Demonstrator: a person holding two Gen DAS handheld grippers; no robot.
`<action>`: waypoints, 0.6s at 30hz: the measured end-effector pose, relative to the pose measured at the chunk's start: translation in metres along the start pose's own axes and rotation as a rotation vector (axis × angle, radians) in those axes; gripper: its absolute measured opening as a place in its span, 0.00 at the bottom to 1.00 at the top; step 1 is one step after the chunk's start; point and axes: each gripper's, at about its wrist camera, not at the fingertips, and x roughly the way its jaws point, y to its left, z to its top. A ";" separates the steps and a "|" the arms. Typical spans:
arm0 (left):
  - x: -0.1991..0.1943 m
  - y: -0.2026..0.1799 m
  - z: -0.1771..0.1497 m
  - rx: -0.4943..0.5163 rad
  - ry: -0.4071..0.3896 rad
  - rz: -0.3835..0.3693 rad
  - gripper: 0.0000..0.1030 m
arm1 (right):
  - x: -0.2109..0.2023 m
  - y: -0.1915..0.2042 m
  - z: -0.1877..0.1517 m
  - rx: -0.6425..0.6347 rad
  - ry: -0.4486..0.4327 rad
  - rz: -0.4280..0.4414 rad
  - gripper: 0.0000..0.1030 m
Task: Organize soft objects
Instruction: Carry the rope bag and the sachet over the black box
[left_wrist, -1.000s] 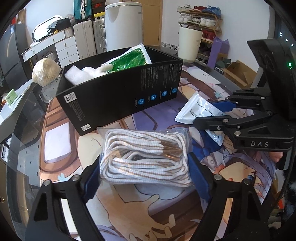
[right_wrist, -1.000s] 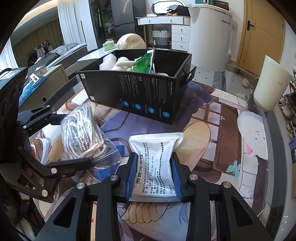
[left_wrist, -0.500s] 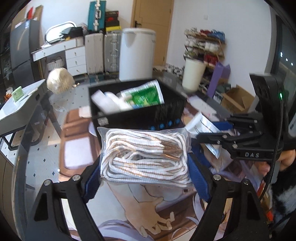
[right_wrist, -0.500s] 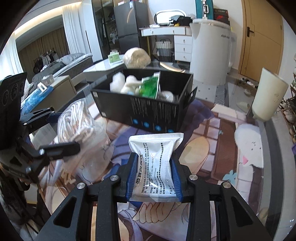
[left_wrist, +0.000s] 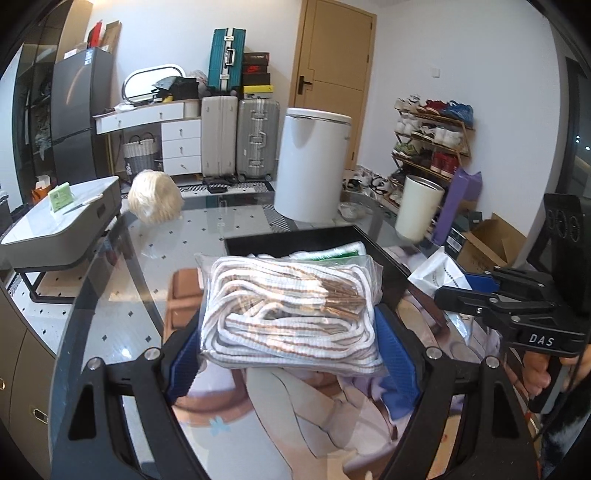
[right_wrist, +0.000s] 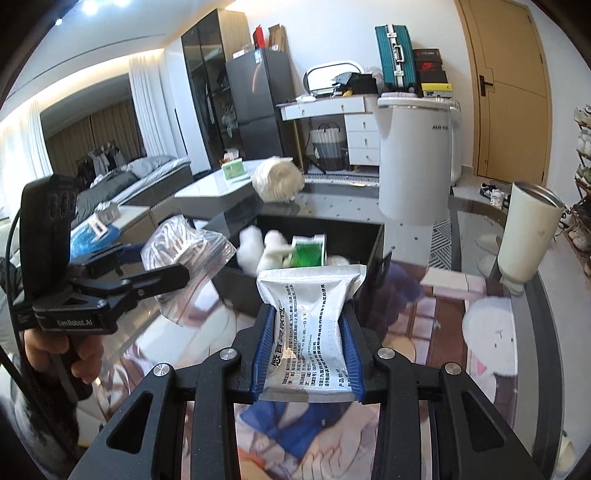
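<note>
Black box (right_wrist: 295, 291) on the tabletop (left_wrist: 122, 280) already holds white stuffing and a green pouch; left tongs (left_wrist: 291, 354) pinch the bagged laces (left_wrist: 291, 314), right tongs (right_wrist: 308, 360) pinch a silver sachet (right_wrist: 308, 325), both aloft short of it, unplaced.

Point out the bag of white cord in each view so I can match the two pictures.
Left wrist: the bag of white cord fills the centre, clamped between the left gripper pads.
Right wrist: the same bag is at middle left, in the other gripper.
Shared landmark: the black box just beyond it.
</note>
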 end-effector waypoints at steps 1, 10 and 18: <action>0.002 0.002 0.002 -0.003 -0.004 0.004 0.82 | 0.002 0.000 0.004 0.003 -0.003 0.002 0.34; 0.018 0.009 0.019 -0.019 -0.029 0.020 0.82 | 0.032 0.004 0.041 -0.020 -0.020 -0.004 0.34; 0.023 0.017 0.022 -0.023 -0.023 0.031 0.82 | 0.066 0.005 0.052 -0.063 0.033 -0.030 0.34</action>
